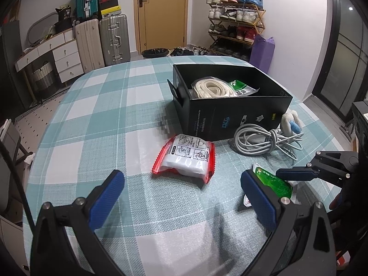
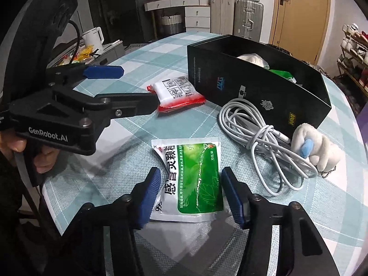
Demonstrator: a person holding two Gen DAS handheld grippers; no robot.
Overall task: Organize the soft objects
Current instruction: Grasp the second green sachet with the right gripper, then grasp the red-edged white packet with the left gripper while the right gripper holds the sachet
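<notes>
**Green sachet between the right gripper's pads, not yet pinched**

We found the green sachet [image 2: 195, 179] flat on the checked tablecloth [image 2: 119, 174], near the table's front edge, well short of the black box [image 2: 257, 87]. The right gripper [image 2: 189, 195] straddled it, pads beside its edges but apparently not yet pressing. We judged it light, limp, with slick foil; best taken across its width, mid-body. The left gripper [image 1: 181, 191] hung released and empty near the red-edged packet [image 1: 185, 158].

Only the left wrist view showed the box contents: coiled rope [image 1: 210, 88] and another green packet. The right view alone showed the sachet's printed face.
</notes>
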